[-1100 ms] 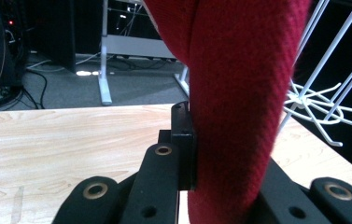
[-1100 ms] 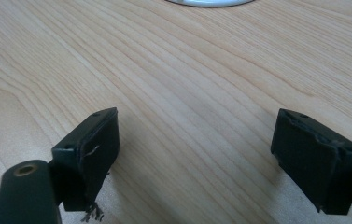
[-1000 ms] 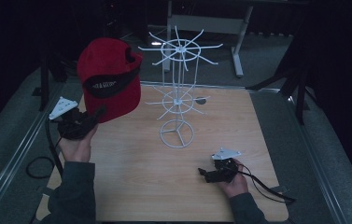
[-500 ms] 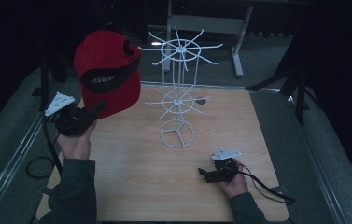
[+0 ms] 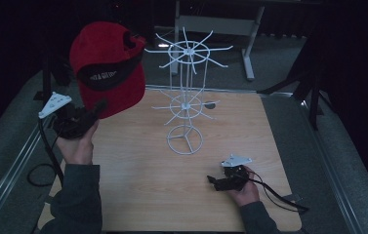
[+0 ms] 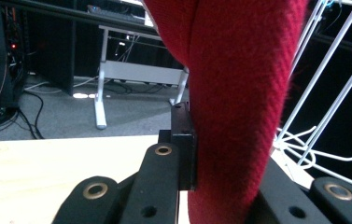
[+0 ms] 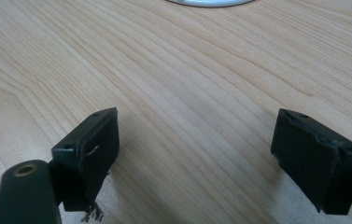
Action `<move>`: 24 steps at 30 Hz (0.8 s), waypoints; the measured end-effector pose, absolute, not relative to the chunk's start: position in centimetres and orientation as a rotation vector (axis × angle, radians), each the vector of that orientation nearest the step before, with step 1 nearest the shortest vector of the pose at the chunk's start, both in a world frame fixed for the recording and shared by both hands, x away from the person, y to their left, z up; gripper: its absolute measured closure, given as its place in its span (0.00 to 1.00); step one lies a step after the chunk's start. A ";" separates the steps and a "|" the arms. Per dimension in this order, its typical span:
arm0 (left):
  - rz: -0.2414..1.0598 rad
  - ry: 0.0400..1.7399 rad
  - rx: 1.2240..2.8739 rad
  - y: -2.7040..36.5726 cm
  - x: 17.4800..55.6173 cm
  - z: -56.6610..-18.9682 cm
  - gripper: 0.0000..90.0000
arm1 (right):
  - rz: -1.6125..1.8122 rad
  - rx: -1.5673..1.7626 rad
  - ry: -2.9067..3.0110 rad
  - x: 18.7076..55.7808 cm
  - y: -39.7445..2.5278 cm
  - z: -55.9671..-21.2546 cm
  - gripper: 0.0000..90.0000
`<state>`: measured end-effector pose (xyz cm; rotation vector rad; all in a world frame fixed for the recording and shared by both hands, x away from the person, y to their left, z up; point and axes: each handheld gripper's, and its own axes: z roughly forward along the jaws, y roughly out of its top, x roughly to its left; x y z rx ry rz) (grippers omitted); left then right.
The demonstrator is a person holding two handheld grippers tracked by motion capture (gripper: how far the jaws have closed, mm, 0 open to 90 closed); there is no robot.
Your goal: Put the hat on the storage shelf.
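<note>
1. So, my left claw (image 5: pixel 96 108) is clamped on the red cap (image 5: pixel 107 68), held up in the air left of the white wire rack (image 5: pixel 186 97).
2. Right claw (image 5: pixel 214 181) sits wide apart, empty, low over the worktop (image 5: pixel 137 185).
3. Prob. hanging job: cap lifted, not yet on a hook.

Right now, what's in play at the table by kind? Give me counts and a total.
Red caps: 1, the red cap, held up in the left tool.
White wire racks: 1, the wire rack, standing on the table.
Handheld tools: 2, the left one and the right tool, open and low over the table.
Total: 4
</note>
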<state>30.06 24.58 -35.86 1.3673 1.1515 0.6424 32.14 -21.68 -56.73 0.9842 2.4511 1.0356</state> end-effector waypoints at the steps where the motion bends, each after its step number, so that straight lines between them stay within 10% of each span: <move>1: 0.643 1.150 1.363 24.5 30.0 -35.8 0.95 | 1.036 0.984 2.451 32.1 -21.7 -56.7 0.17; 24: 0.641 1.092 1.347 23.7 29.4 -34.9 0.95 | 1.036 0.986 2.454 32.1 -21.7 -56.7 0.17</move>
